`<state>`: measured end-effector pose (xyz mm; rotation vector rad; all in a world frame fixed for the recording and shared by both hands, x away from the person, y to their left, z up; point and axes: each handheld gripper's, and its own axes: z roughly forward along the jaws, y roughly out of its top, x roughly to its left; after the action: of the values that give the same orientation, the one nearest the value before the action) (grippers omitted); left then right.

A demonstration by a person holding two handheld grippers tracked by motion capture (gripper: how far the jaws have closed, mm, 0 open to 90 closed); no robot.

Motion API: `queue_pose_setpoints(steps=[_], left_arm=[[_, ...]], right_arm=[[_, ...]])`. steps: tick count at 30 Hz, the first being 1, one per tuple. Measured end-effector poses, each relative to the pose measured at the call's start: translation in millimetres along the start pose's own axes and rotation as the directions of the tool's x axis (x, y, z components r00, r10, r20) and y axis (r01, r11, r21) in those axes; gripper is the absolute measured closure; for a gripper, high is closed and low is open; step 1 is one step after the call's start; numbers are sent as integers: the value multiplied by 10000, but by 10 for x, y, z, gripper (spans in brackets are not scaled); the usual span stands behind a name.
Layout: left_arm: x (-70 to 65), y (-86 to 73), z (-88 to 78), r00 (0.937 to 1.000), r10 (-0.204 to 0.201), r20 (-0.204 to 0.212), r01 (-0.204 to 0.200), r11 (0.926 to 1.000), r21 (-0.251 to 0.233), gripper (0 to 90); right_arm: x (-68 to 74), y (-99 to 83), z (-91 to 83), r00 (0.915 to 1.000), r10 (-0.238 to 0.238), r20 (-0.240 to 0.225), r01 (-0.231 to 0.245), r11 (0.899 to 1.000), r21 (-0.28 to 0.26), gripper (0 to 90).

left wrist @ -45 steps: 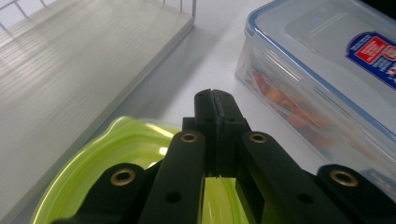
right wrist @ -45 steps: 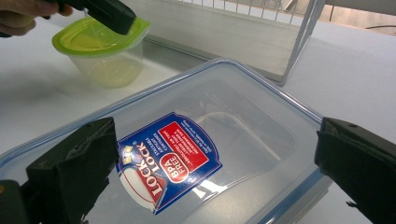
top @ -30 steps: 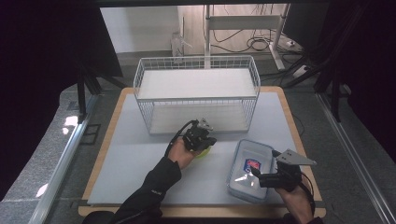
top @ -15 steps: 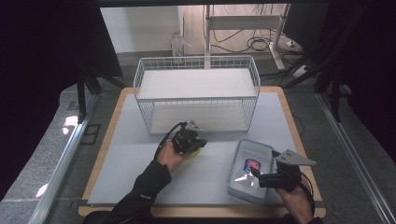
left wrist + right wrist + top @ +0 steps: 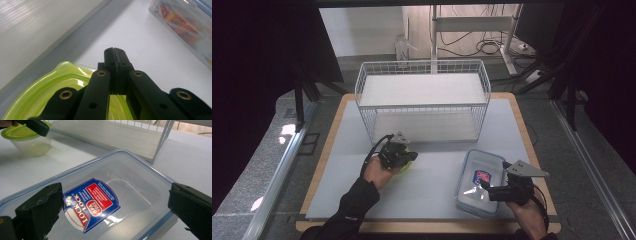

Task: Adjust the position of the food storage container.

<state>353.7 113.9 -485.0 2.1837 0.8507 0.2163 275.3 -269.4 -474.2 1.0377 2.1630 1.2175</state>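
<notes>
A small clear bowl [image 5: 32,146] with a lime-green lid [image 5: 50,85] stands on the white mat in front of the wire basket. My left gripper [image 5: 413,156] lies over that lid [image 5: 404,168], pointing right. Its jaws [image 5: 115,53] are pressed shut, with nothing seen between the tips. At the right front lies a clear rectangular lidded box [image 5: 472,197] with a red and blue label [image 5: 91,202]. My right gripper [image 5: 115,206] hovers low over this box [image 5: 130,182], its jaws spread wide on either side of the label. Red and orange colours show through the box wall [image 5: 185,22].
A white wire basket [image 5: 422,62] with a solid white floor stands at the back of the mat, just beyond the bowl. The mat [image 5: 432,190] lies on a wood-edged table. Dark frames, cables and floor surround the table.
My left hand and its gripper have shifted left and slightly toward the front edge, and the green-lidded bowl under it sits further left too. The right hand and the clear box have stayed put.
</notes>
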Motion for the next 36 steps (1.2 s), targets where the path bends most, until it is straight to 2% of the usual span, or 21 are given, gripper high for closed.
queue_pose_setpoints(steps=[6,9,17,24,30,34,36], left_arm=[[78,-133,-120,9998,-201,-3,201,9997,-126,900],[102,-205,-183,9990,-426,-101,424,9989,-195,900],[151,-344,-327,9981,-493,-377,486,9986,-185,900],[201,-496,-470,9958,-726,-565,712,9971,-263,900],[282,-632,-577,9905,-1190,-685,1151,9917,-574,900],[257,-648,-551,9912,-1175,-605,1132,9910,-708,900],[244,-669,-555,9909,-1253,-494,1194,9870,-1080,878]], right_arm=[[2,-2,5,10000,41,-30,-41,10000,26,0],[2,-4,8,10000,33,-4,-33,10000,74,0],[1,-10,22,10000,56,59,-57,9998,215,0],[1,-10,22,10000,51,73,-52,9997,233,0],[-3,-12,25,9999,75,76,-77,9996,267,0],[-1,-13,29,9999,81,71,-84,9995,303,0],[-5,-12,26,9999,141,98,-144,9994,324,0]])
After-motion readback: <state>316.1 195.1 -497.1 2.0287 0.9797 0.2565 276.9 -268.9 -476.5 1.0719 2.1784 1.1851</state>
